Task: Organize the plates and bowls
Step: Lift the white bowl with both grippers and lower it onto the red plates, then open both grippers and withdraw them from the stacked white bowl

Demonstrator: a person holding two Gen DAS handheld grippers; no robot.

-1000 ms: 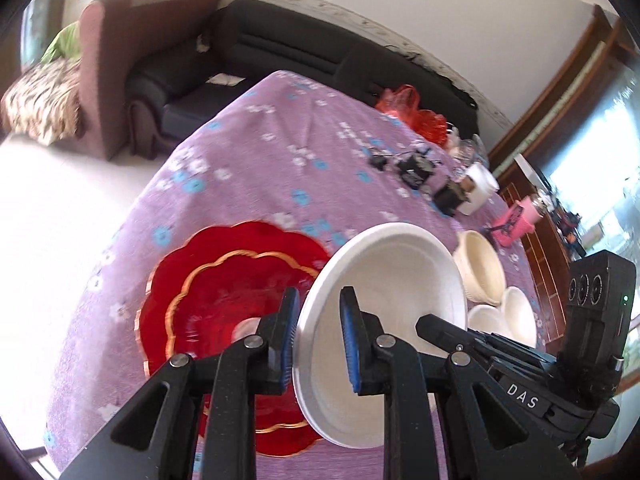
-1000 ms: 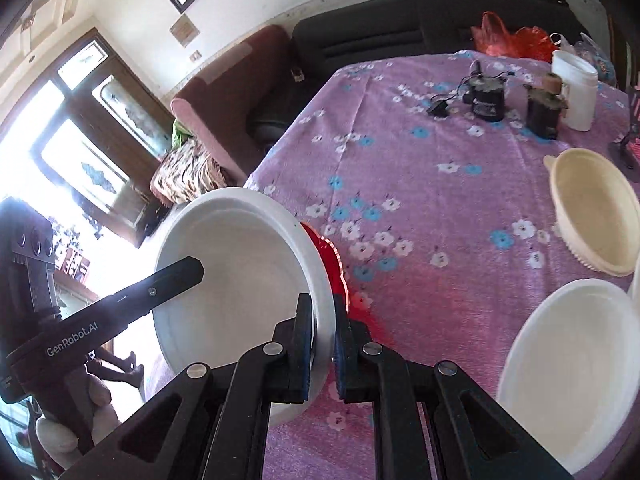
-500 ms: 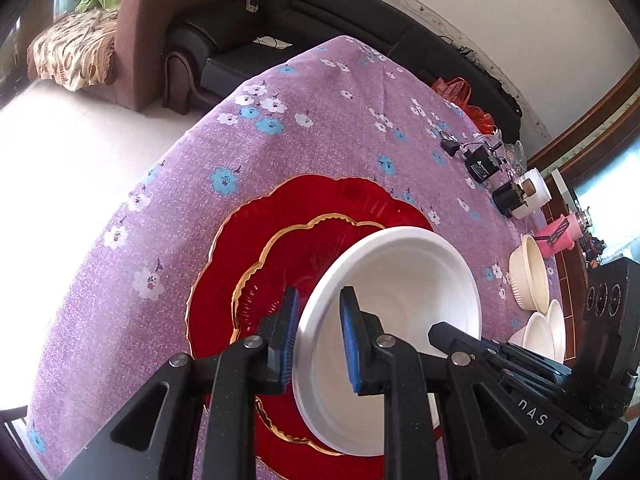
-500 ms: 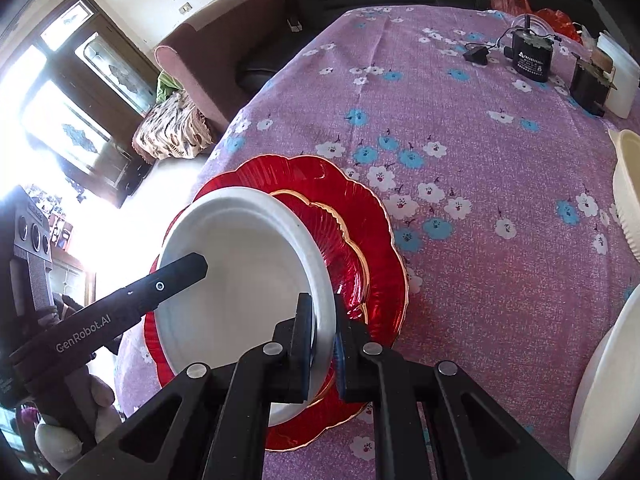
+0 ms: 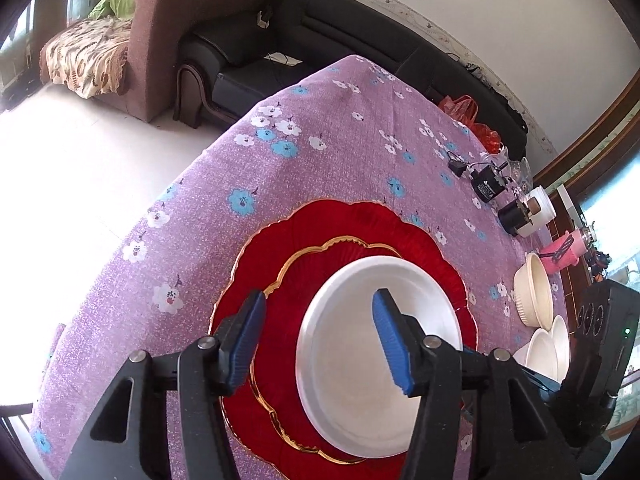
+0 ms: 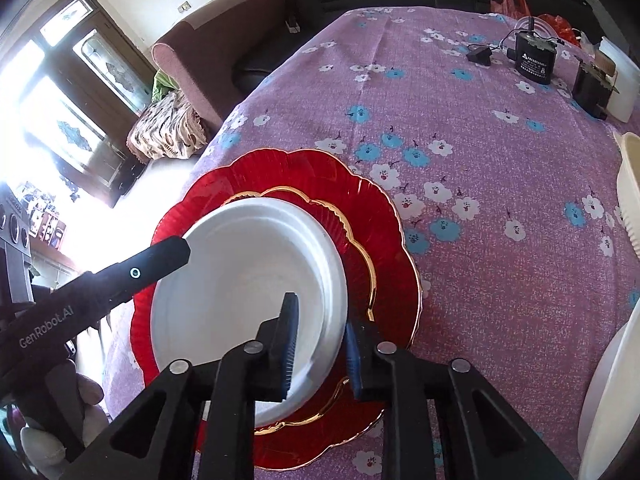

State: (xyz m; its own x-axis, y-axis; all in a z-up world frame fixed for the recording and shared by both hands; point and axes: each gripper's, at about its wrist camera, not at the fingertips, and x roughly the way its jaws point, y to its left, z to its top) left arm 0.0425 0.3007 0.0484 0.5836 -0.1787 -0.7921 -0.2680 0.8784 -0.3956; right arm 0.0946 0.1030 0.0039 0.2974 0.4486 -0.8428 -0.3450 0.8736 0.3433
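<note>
A white plate (image 5: pixel 360 364) lies on two stacked red gold-rimmed plates (image 5: pixel 312 236) on the purple flowered tablecloth (image 5: pixel 340 140). My left gripper (image 5: pixel 320 340) is open, its jaws wide apart either side of the white plate's near rim. In the right wrist view the same white plate (image 6: pixel 248 272) rests on the red plates (image 6: pixel 384 232). My right gripper (image 6: pixel 320 344) is open, with the plate's rim still between its jaws.
Cream bowls (image 5: pixel 534 296) and white bowls (image 5: pixel 544 352) stand at the right; one white bowl (image 6: pixel 612 400) is close to my right gripper. Black adapters (image 6: pixel 534 58), a white jar (image 5: pixel 542 210) and a pink bottle (image 5: pixel 564 252) sit at the far end. Sofas stand beyond the table.
Both grippers lowered the white plate onto the red plates, then opened. The left jaws spread wide; the right jaws parted a little.
</note>
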